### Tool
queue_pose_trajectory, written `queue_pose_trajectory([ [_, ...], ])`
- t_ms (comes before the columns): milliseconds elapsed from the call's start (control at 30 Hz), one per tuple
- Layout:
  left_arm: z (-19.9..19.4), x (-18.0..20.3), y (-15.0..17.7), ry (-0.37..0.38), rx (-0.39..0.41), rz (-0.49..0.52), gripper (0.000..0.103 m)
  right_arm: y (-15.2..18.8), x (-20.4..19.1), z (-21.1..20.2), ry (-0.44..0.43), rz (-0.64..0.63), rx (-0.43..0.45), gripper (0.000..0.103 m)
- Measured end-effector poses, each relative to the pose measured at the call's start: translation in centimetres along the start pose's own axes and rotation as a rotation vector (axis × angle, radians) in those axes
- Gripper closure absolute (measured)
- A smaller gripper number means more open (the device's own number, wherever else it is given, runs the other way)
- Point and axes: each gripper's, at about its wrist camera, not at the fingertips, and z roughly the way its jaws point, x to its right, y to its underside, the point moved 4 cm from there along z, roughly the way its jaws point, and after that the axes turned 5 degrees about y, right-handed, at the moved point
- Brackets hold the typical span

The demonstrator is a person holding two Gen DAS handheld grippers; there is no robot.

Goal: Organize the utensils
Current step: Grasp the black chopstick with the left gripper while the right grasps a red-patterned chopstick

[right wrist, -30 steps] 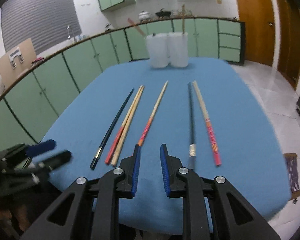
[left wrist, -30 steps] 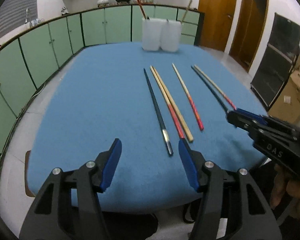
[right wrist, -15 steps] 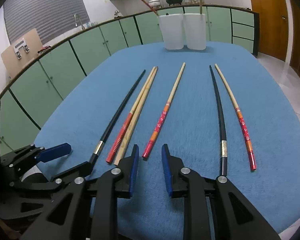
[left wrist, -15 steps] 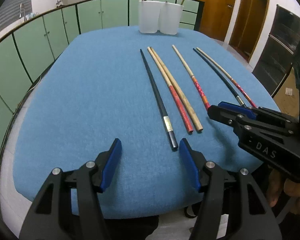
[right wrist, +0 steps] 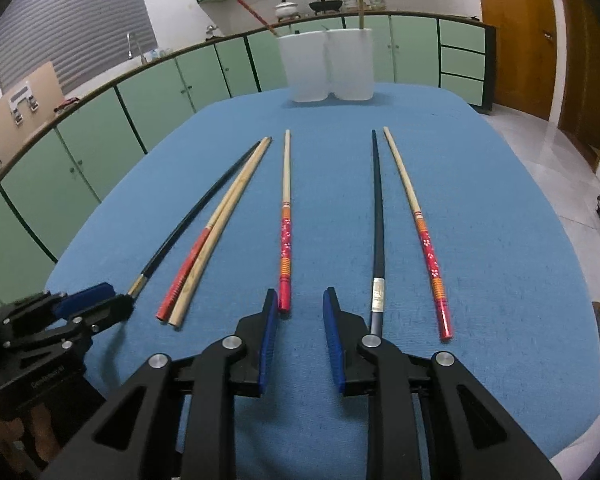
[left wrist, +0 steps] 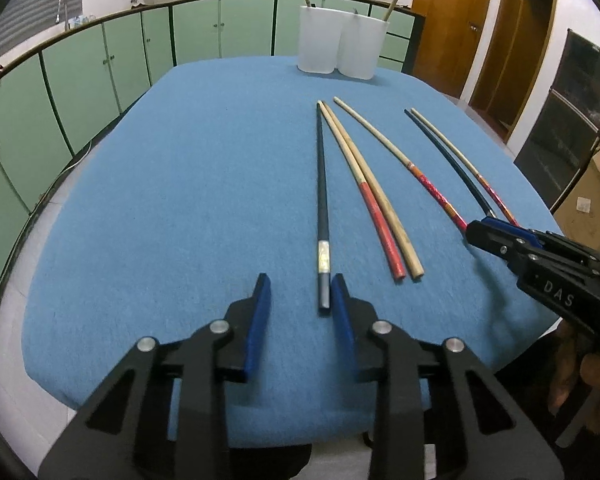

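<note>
blue cloth (left wrist: 180, 200) carries six chopsticks. both claws are released, grasping nothing: left claw (left wrist: 298, 294) frames the black chopstick (left wrist: 322, 200) end, right claw (right wrist: 300, 306) nears the flowered chopstick (right wrist: 285, 232). lower squarely, pinch near the end, lift level toward the white cups (right wrist: 328, 64).

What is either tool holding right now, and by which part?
Nothing is held. The left tool and right tool are both open, and all six chopsticks lie on the blue table.
</note>
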Motion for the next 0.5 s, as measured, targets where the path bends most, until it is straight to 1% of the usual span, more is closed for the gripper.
queue_pose_trajectory([
  [67, -0.05, 0.25, 0.11, -0.015, 0.008, 0.017, 0.07, 0.18, -0.31, 0.09, 0.003, -0.02, 0.006, 0.078],
  [100, 0.01, 0.31, 0.11, -0.008, 0.01, 0.016, 0.066, 0.22, -0.38, 0.14, 0.005, -0.026, 0.012, 0.078],
  [133, 0.05, 0.37, 0.11, -0.006, 0.014, 0.015, 0.064, 0.26, -0.43, 0.13, 0.006, -0.031, 0.016, 0.078],
  [233, 0.3, 0.57, 0.09, -0.018, 0.023, 0.024, 0.064, 0.44, -0.56, 0.21, 0.013, -0.049, 0.034, 0.079],
  [367, 0.4, 0.84, 0.11, -0.018, 0.03, 0.028, 0.065, 0.48, -0.65, 0.31, 0.012, -0.062, 0.049, 0.081],
  [400, 0.39, 0.87, 0.11, -0.014, 0.03, 0.025, 0.066, 0.49, -0.6, 0.31, 0.011, -0.059, 0.051, 0.082],
  [467, 0.32, 0.95, 0.13, -0.009, 0.031, 0.029, 0.072, 0.45, -0.56, 0.26, 0.008, -0.055, 0.052, 0.086],
  [500, 0.23, 1.01, 0.18, -0.005, 0.031, 0.031, 0.08, 0.41, -0.51, 0.25, 0.006, -0.052, 0.052, 0.087],
])
